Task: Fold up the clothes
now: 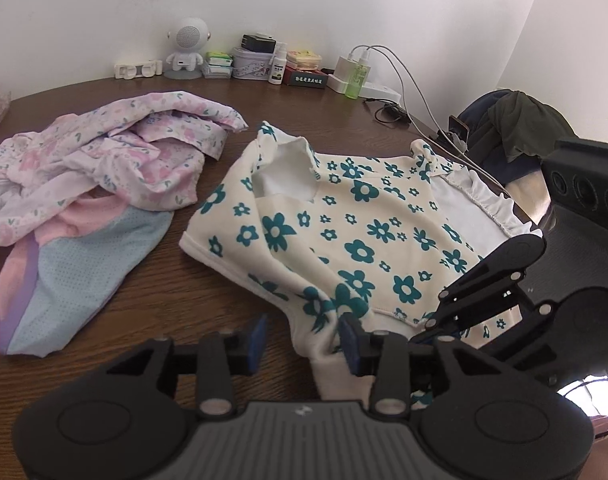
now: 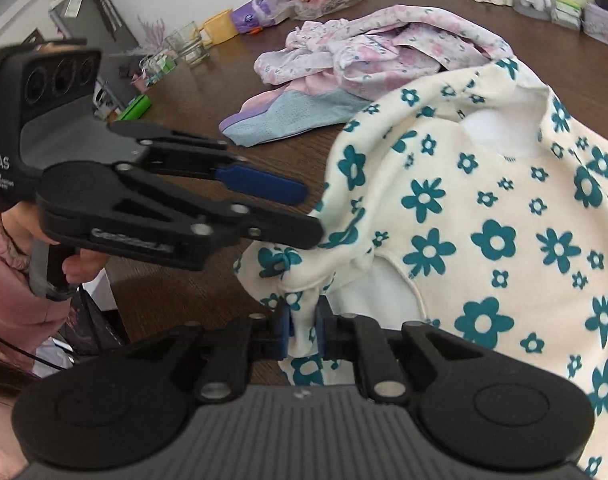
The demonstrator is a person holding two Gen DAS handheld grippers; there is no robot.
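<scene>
A cream garment with teal flowers (image 1: pixel 368 232) lies spread on the brown table (image 1: pixel 176 292), its near hem bunched up. My right gripper (image 2: pixel 304 330) is shut on a pinched fold of that hem (image 2: pixel 304 316); in the left wrist view the right gripper (image 1: pixel 432 322) reaches in from the right onto the same edge. My left gripper (image 1: pixel 304 342) is open, its blue pads (image 1: pixel 258 340) apart, and a corner of the garment lies against the right-hand pad. From the right wrist view the left gripper (image 2: pixel 312 216) comes in from the left, its lower finger at the garment's edge.
A crumpled pink floral garment (image 1: pixel 104 152) and a pastel blue and pink one (image 1: pixel 64 280) lie to the left. A white robot speaker (image 1: pixel 186 48), tins, bottles and charger cables (image 1: pixel 408 92) line the back wall. A glass and a yellow cup (image 2: pixel 220 28) stand at another edge. A person's hand (image 2: pixel 80 264) holds the left gripper.
</scene>
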